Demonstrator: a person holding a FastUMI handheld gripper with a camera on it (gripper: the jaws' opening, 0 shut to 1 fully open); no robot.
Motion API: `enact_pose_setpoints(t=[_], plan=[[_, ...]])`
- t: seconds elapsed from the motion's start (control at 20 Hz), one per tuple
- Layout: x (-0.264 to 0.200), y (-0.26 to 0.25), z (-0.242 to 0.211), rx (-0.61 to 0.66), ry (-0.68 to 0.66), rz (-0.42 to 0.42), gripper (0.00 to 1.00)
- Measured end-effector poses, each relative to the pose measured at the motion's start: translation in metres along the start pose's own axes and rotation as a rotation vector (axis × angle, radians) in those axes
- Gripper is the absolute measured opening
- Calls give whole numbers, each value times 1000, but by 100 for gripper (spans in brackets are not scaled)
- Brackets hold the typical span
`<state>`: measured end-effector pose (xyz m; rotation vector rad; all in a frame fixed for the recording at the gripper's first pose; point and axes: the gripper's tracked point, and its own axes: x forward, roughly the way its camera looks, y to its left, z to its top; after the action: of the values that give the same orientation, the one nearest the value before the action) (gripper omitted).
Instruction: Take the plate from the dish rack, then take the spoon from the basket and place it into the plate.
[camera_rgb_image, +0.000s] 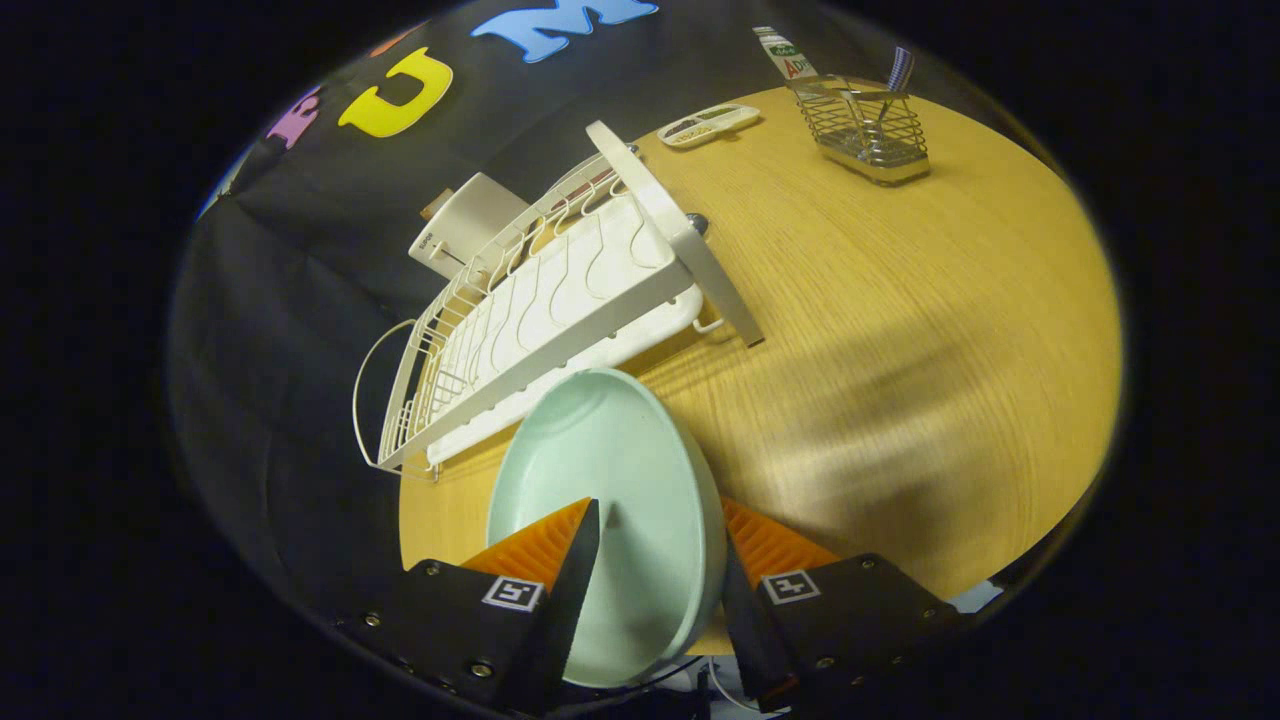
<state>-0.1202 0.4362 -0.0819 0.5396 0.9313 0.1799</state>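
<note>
Gripping the pale green plate (610, 500) by its rim, the gripper (660, 545) has one finger on each face, closed onto it, plate held on edge. It hangs above the near part of the round wooden table (900, 350), just in front of the white dish rack (540, 310), so it looks lifted out and ready to set down. Rack sits left, empty as far as visible. Far right stands the wire basket (868, 130) with a utensil handle sticking up, probably the spoon. A remote-like device (708, 125) lies between rack and basket. Black cloth wall behind.
</note>
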Motion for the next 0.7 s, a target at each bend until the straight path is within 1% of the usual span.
enact_pose_setpoints(t=[0.15, 0.3, 0.4, 0.45, 0.55, 0.7], plan=[[-14, -14, 17, -16, -50, -45, 65], [-36, -28, 51, -40, -172, -116, 65], [-56, -42, 81, -66, -285, -192, 65], [-69, -50, 101, -91, -340, -244, 65], [-90, -66, 134, -132, -414, -328, 64], [-107, -82, 180, -148, -494, -406, 65]])
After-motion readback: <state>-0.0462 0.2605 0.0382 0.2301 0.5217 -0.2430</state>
